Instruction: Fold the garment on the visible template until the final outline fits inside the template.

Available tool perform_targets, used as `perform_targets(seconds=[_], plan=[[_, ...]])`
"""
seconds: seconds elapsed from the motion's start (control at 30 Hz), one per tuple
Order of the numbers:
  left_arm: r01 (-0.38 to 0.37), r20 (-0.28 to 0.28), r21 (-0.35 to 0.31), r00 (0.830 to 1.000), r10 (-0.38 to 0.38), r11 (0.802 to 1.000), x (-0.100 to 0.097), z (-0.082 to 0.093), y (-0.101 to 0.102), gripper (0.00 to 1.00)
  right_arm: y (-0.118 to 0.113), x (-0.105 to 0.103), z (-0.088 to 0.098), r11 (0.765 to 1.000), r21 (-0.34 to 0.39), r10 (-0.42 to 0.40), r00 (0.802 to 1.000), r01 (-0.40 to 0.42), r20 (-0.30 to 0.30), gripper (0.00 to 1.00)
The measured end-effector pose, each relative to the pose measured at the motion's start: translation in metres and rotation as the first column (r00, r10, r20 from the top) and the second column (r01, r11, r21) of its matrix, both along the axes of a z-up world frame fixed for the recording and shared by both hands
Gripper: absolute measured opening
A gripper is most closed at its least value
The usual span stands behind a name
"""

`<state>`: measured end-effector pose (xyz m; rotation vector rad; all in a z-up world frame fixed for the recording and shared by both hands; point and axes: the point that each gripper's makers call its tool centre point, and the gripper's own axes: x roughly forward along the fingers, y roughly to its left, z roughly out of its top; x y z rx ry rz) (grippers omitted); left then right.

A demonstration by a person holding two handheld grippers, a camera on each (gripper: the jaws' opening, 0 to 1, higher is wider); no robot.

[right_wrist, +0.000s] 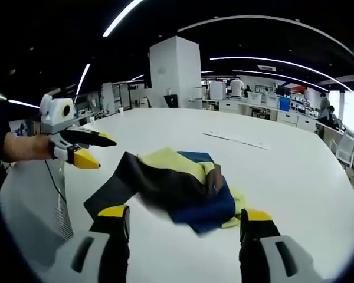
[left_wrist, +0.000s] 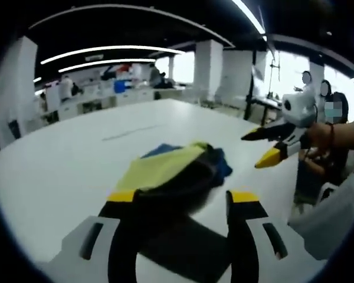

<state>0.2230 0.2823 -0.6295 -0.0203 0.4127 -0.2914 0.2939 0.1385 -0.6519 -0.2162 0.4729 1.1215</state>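
Yellow-tipped jaws of the left gripper (left_wrist: 186,197) are rising from the bottom of the left gripper view, standing wide apart and gripping nothing, with a dark flap of the garment (left_wrist: 177,168) lying between and just past their tips. That garment, a rumpled heap of yellow, blue and dark cloth, is sitting on the white table (left_wrist: 76,153). Off to the right, a hand (left_wrist: 321,134) is holding the right gripper (left_wrist: 261,146) above the table, its jaws parted and empty.

From the right gripper view, the right gripper (right_wrist: 186,215) is spreading wide over the near table (right_wrist: 295,165), clear of the garment (right_wrist: 177,186) ahead. At left, the left gripper (right_wrist: 97,150) is hovering open beside the cloth's dark edge.
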Motion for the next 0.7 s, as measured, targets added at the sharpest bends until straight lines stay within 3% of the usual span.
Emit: perform_targets(seconds=[0.3,0.53,0.7], plan=[[0.068,-0.018,0.000,0.998,-0.068,0.998,0.023,-0.016,-0.026,0.50,0.011,0.013,-0.013,0.999,-0.023,0.038,0.999,-0.037,0.014,0.71],[0.079,-0.037,0.032,0.996,-0.077,0.996,0.037,-0.034,-0.034,0.44,0.013,0.031,-0.025,0.998,-0.051,0.038,0.999,-0.036,0.036,0.62],[0.066,-0.067,0.050,0.996,-0.063,0.997,0.046,-0.052,-0.034,0.40,0.011,0.047,-0.035,0.998,-0.057,0.007,1.000,-0.005,0.019,0.55]])
